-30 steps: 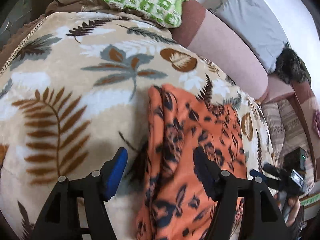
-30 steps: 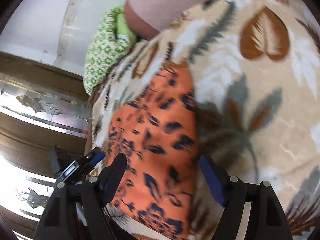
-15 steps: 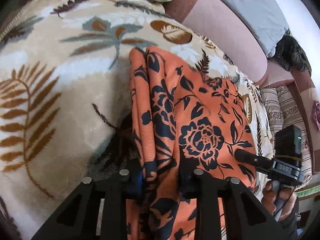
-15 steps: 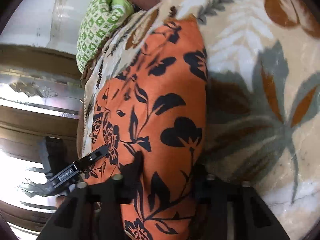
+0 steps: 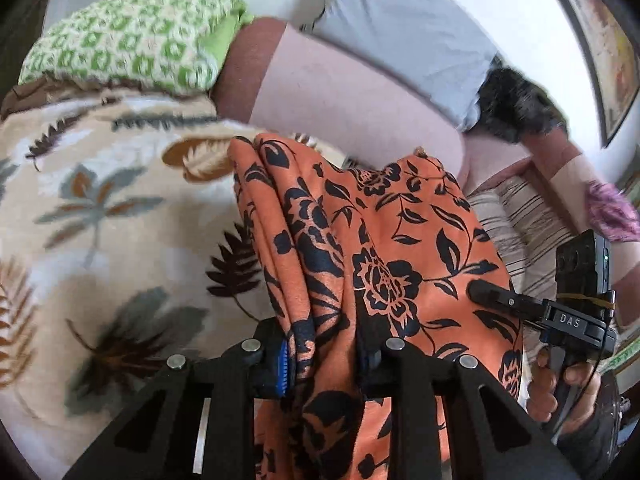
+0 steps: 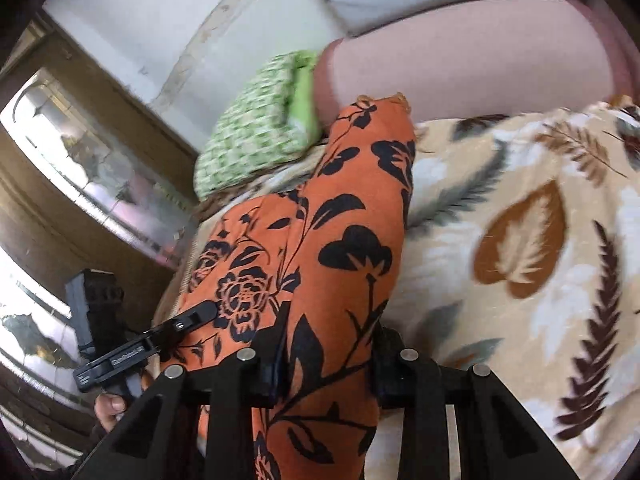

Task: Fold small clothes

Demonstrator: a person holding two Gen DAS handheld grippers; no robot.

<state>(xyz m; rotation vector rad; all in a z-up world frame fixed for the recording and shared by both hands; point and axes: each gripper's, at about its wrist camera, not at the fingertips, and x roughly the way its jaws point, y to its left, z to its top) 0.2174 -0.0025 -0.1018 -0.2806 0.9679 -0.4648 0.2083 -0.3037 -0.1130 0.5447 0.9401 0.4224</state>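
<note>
An orange garment with black flowers [image 5: 380,240] hangs lifted above a leaf-patterned blanket [image 5: 100,220]. My left gripper [image 5: 324,356] is shut on a bunched fold at its near edge. In the right wrist view the same garment [image 6: 340,220] runs up between the fingers of my right gripper [image 6: 326,360]. Its jaws are closing, with the cloth pinched between them. Each view shows the other gripper at the cloth's side edge: the right gripper [image 5: 492,298] with a hand under it, and the left gripper [image 6: 188,318]. The cloth's lower end is hidden below both views.
A green patterned pillow [image 5: 132,40] lies at the blanket's far end, beside a pink bolster [image 5: 340,92] and a grey pillow [image 5: 400,28]. Striped fabric [image 5: 516,216] lies to the right. A glass-fronted wooden cabinet [image 6: 80,160] stands to the left in the right wrist view.
Both grippers went from open around the flat garment to shut on it. They then rose, and the orange cloth came up off the blanket.
</note>
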